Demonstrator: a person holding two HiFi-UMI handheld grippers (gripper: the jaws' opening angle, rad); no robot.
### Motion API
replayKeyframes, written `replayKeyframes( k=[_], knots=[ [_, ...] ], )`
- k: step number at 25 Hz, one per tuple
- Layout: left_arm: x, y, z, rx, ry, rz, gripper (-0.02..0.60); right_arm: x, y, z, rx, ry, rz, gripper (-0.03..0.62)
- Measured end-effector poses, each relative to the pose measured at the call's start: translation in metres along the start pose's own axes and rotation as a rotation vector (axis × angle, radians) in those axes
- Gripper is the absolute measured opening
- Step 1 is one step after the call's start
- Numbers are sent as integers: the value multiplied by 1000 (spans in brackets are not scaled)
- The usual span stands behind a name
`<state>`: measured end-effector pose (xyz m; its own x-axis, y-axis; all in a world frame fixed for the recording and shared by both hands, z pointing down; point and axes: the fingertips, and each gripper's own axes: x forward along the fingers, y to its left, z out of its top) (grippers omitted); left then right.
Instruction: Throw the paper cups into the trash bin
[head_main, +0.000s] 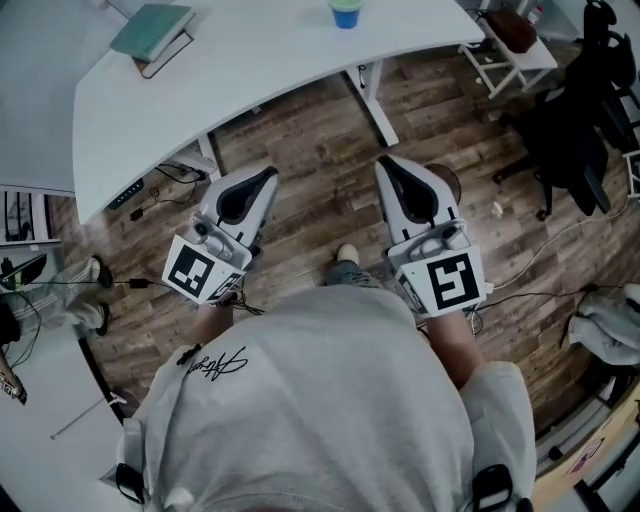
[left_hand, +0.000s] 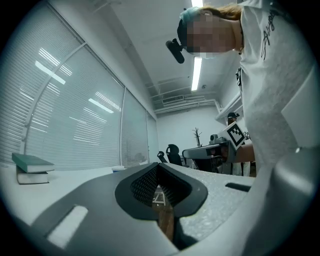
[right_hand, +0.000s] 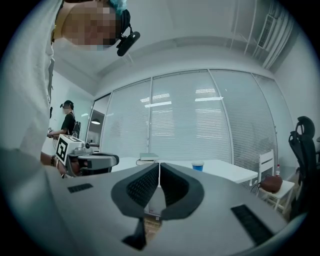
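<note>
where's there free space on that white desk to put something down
The white desk is mostly bare: a wide patch between the books and the blue cup, reaching to the near edge, and a smaller one right of the cup. Crowded: the floor at right, with the black chair and cables.

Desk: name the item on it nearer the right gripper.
The blue cup, almost straight ahead of the right gripper; the books lie far off at the left end of the desk.
</note>
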<state>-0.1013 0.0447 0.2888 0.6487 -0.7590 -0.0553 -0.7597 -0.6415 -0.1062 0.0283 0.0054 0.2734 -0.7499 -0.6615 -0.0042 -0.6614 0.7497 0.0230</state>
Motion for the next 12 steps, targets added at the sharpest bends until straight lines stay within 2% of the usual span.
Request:
replayKeyframes(
  k=[7,12],
  knots=[
    [22,8,2,-20,-43,34,5,10,-21,-6,2,-4,27,12],
    [29,6,1,-16,-37,30,5,13,-25,-7,3,-9,29,12]
  ],
)
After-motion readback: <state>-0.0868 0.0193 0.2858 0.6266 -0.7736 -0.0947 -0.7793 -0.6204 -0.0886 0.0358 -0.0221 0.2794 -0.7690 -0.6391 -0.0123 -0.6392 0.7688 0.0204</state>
